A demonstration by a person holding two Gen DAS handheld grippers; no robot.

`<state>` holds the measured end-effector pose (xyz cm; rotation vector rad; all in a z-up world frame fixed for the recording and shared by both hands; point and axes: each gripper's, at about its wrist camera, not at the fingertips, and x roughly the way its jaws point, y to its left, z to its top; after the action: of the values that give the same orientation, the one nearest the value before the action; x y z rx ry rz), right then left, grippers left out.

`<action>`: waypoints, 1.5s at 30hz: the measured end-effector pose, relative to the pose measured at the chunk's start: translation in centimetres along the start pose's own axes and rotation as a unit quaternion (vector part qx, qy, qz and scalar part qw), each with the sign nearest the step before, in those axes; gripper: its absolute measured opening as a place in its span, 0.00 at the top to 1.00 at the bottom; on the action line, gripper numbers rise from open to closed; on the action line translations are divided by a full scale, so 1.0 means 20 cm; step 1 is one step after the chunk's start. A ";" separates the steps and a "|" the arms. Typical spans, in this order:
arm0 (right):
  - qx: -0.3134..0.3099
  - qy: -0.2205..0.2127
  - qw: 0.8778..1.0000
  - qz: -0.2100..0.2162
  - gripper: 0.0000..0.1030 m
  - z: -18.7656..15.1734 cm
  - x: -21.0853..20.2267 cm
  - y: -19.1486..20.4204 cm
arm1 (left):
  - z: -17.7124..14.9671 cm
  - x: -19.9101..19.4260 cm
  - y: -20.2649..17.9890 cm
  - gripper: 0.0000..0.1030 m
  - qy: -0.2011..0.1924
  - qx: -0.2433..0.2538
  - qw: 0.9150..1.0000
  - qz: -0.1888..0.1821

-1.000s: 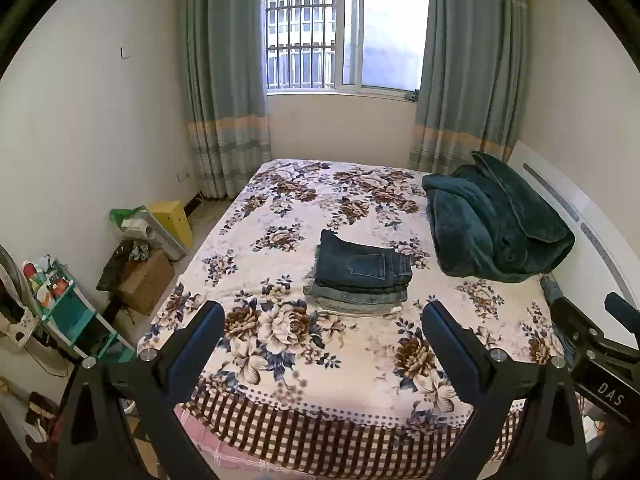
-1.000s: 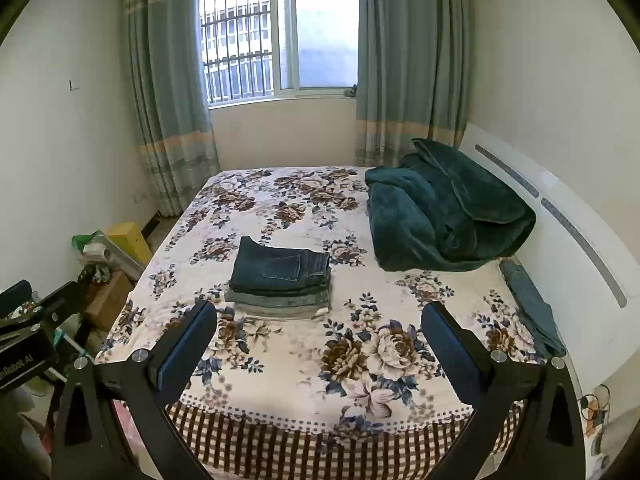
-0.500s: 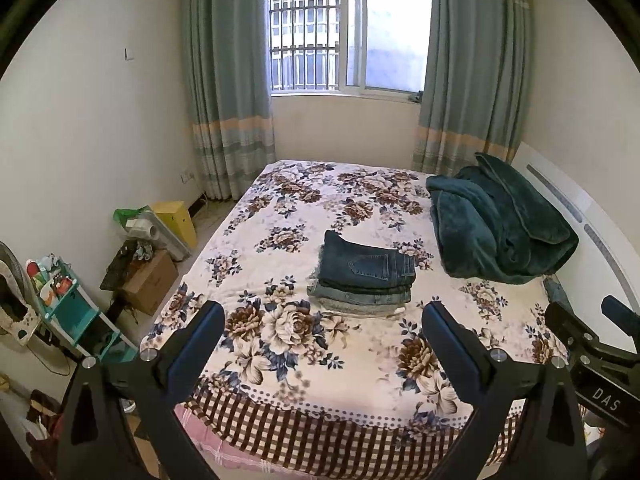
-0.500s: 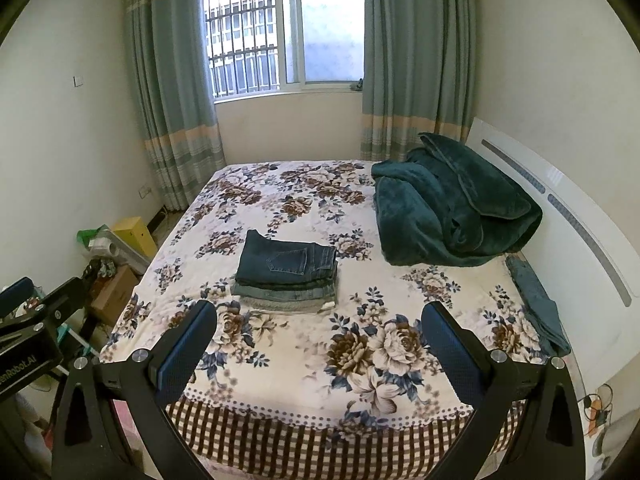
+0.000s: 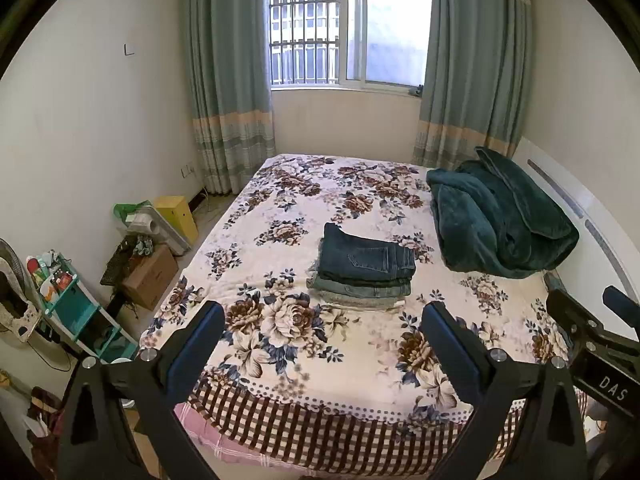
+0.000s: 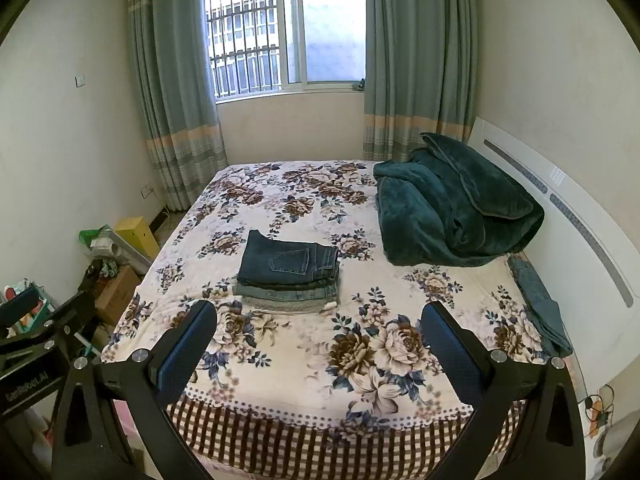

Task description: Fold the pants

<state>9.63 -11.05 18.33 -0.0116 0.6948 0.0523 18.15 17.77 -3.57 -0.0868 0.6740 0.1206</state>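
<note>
A stack of folded jeans point(image 5: 362, 270) lies in the middle of the floral bed cover point(image 5: 296, 208), dark blue pair on top; it also shows in the right wrist view point(image 6: 290, 276). My left gripper point(image 5: 320, 340) is open and empty, held back over the bed's foot edge, well short of the stack. My right gripper point(image 6: 318, 340) is open and empty, likewise back from the stack. The right gripper's body shows at the left wrist view's right edge point(image 5: 592, 344), and the left gripper's body shows at the right wrist view's left edge point(image 6: 36, 340).
A heaped dark green blanket point(image 5: 500, 220) lies by the white headboard point(image 6: 580, 216) at the right. A bluish cloth point(image 6: 540, 304) lies by the headboard. Boxes point(image 5: 150, 276), a yellow bin point(image 5: 178, 216) and a teal shelf point(image 5: 76, 312) stand on the floor to the left.
Both grippers have drawn back and risen from the bed, so the stack looks smaller and farther. The jeans have not moved. Both stay open.
</note>
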 end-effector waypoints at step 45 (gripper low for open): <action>-0.003 0.000 1.000 0.002 0.00 0.00 0.01 0.01 | 0.00 0.00 -0.02 0.02 0.000 0.001 1.000 -0.003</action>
<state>9.73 -10.83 18.29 -0.0151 0.6943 0.0577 18.28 17.30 -3.47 -0.0871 0.6744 0.1134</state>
